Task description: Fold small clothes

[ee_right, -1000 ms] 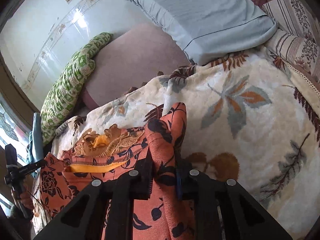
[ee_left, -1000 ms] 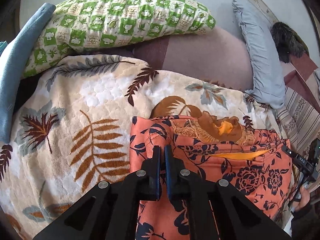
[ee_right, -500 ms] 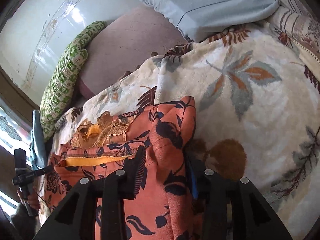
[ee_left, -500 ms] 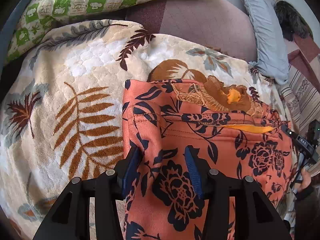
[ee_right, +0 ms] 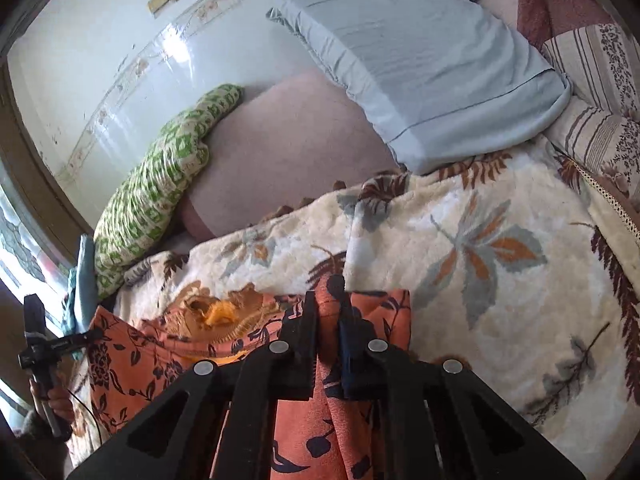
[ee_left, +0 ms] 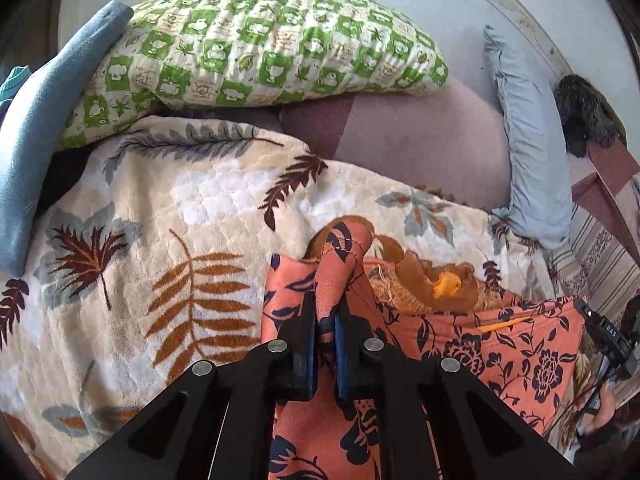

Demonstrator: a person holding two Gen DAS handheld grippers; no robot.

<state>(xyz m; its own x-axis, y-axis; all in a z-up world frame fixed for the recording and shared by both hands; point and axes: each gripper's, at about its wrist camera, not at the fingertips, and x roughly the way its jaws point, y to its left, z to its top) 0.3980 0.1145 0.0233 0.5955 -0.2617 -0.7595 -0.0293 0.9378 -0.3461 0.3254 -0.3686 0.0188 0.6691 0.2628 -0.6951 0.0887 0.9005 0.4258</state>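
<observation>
Orange garment with navy floral print; cream fleece blanket, rust and grey leaves; green-white checked pillow; pale blue pillow.

orange floral garment | rumpled on bed (navy flowers) | two pinched folds raised

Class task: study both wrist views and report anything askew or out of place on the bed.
Nothing damaged or spilled. The orange floral garment lies bunched, with a mustard cloth rumpled on top; each gripper pinches a raised fold.
</observation>
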